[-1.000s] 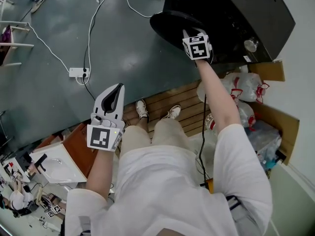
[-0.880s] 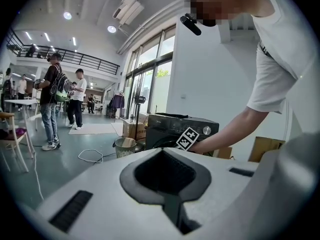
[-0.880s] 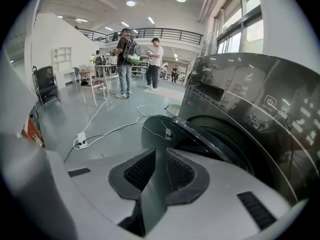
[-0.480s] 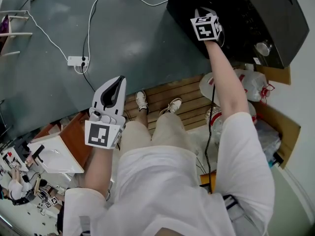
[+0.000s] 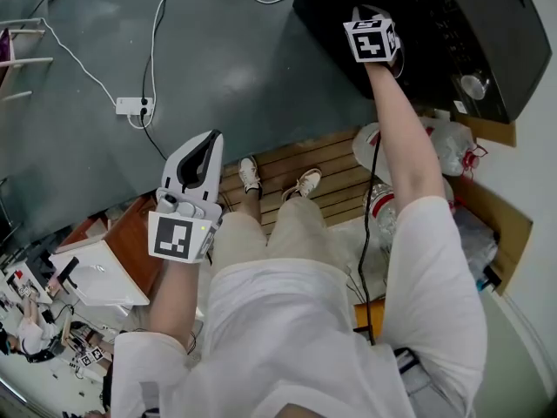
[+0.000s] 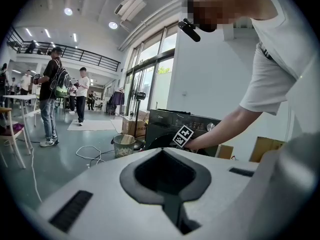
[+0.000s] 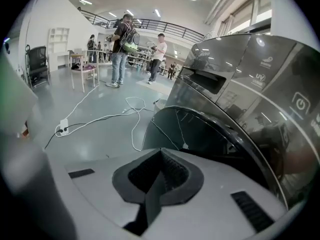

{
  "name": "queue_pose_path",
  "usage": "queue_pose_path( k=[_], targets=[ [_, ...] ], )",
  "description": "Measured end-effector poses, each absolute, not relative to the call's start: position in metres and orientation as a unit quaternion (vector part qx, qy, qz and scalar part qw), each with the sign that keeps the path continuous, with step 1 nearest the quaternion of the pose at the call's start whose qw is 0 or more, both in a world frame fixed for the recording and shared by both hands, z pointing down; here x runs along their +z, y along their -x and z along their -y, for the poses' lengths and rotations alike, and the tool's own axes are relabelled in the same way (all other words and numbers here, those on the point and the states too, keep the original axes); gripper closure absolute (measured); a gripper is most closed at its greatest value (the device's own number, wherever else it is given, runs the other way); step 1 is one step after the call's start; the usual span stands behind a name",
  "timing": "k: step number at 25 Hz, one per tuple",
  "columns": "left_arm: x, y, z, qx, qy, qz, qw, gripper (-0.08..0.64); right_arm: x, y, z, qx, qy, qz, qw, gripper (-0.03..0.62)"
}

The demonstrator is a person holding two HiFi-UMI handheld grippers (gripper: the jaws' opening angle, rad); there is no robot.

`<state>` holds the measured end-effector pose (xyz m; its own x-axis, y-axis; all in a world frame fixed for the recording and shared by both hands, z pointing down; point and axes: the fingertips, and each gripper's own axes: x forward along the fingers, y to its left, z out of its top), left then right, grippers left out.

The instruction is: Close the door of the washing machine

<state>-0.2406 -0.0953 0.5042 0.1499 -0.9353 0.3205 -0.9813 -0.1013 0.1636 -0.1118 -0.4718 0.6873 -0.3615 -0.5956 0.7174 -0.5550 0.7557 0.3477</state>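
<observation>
The black washing machine (image 5: 452, 24) fills the top right of the head view. Its round dark door (image 7: 200, 129) lies close against the machine's front; I cannot tell whether it is latched. My right gripper (image 5: 369, 14) is at the machine's front, right by the door, its marker cube facing up. Its jaws (image 7: 160, 159) have just been closing and are shut with nothing between them. My left gripper (image 5: 204, 159) hangs low at the left over the grey floor, far from the machine, shut and empty (image 6: 165, 169). The left gripper view shows the machine (image 6: 185, 126) ahead.
A white power strip (image 5: 133, 105) with cables lies on the grey floor. A wooden pallet (image 5: 322, 177), plastic bags (image 5: 452, 142) and a cardboard box (image 5: 496, 216) sit beside the machine. A wire bin (image 6: 123, 145) stands left of the machine. People (image 6: 51, 96) stand far off in the hall.
The door, standing out open a second ago, has swung in against the machine's front. My right gripper went with it, up and to the right in the head view. The left gripper barely shifted.
</observation>
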Motion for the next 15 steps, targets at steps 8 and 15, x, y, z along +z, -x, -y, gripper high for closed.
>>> queue_pose_path(
  k=[8, 15],
  targets=[
    [0.502, 0.24, 0.095, 0.057, -0.74, 0.648, 0.168, 0.554, 0.69, 0.115, 0.47, -0.015, -0.348, 0.826, 0.442, 0.595],
    [0.505, 0.238, 0.083, 0.062, -0.734, 0.653, 0.173, 0.555, 0.682, 0.113, 0.467, -0.047, -0.353, 0.818, 0.452, 0.595]
  ],
)
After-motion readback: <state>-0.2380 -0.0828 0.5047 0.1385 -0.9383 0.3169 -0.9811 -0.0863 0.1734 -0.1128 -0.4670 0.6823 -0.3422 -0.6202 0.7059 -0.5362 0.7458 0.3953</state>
